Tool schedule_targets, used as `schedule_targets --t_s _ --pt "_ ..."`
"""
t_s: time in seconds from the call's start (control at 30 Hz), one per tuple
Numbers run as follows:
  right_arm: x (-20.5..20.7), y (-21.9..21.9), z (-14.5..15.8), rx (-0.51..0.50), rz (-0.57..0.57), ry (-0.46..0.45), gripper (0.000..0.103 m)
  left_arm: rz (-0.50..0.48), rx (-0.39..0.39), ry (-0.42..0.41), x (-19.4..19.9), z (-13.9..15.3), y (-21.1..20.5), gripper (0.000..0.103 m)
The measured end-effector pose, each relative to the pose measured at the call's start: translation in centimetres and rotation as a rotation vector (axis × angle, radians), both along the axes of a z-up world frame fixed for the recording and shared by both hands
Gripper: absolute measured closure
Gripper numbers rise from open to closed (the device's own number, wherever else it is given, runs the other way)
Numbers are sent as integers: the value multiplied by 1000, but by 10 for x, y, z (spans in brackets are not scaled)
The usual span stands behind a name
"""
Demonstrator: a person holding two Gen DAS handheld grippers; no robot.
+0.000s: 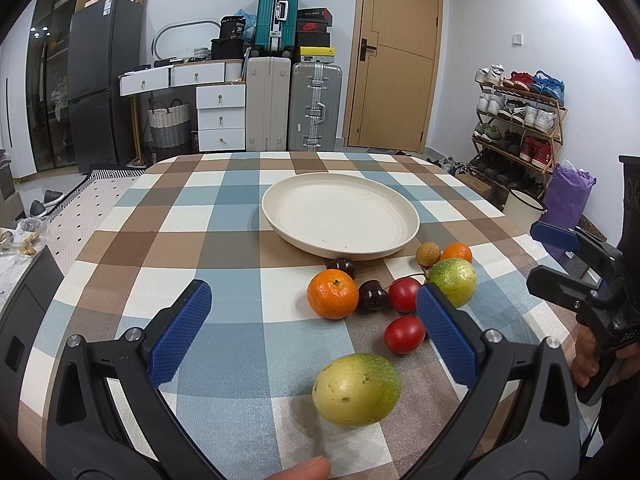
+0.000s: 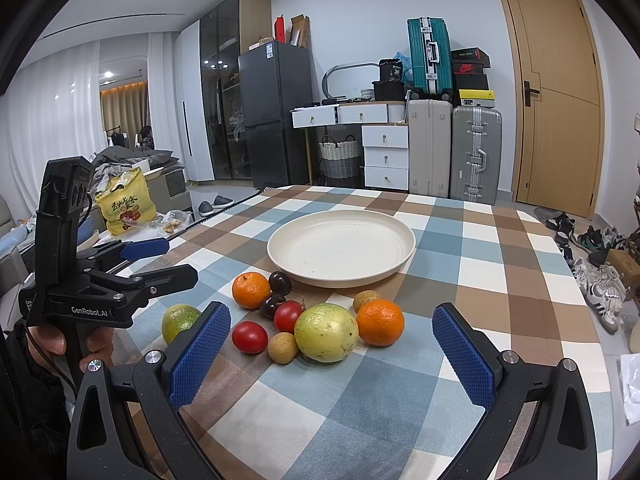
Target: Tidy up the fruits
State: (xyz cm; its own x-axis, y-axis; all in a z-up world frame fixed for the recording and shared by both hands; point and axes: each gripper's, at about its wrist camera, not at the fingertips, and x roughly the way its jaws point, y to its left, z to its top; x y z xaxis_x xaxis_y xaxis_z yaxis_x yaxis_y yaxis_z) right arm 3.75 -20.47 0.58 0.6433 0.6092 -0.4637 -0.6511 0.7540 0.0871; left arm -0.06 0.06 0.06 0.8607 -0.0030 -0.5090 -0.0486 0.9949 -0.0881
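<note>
An empty cream plate sits mid-table on the checked cloth. In front of it lie loose fruits: two oranges, two red tomatoes, dark cherries, small brown longans, and a big yellow-green fruit. Another yellow-green fruit lies between the fingers of my left gripper, which is open and touches nothing. My right gripper is open too, just short of the cluster. Each gripper shows in the other's view.
The table's far edge drops off toward suitcases, white drawers and a wooden door. A shoe rack stands at the right. A yellow bag sits off the table's left side.
</note>
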Motion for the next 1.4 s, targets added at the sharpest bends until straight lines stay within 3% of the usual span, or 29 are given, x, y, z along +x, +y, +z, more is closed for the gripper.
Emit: schedule_targets --t_s 0.7,0.9,1.23,1.4 --pt "5 -1 -1 -37 -72 6 0 9 3 0 0 0 4 1" --pt "16 0 -7 -63 -96 59 0 34 -7 14 -2 4 7 1" --pt "29 7 -18 -120 -72 196 1 -44 -21 136 -1 -11 6 1" --pt "38 10 -22 -126 -54 256 15 -60 -34 182 0 -19 7 1"
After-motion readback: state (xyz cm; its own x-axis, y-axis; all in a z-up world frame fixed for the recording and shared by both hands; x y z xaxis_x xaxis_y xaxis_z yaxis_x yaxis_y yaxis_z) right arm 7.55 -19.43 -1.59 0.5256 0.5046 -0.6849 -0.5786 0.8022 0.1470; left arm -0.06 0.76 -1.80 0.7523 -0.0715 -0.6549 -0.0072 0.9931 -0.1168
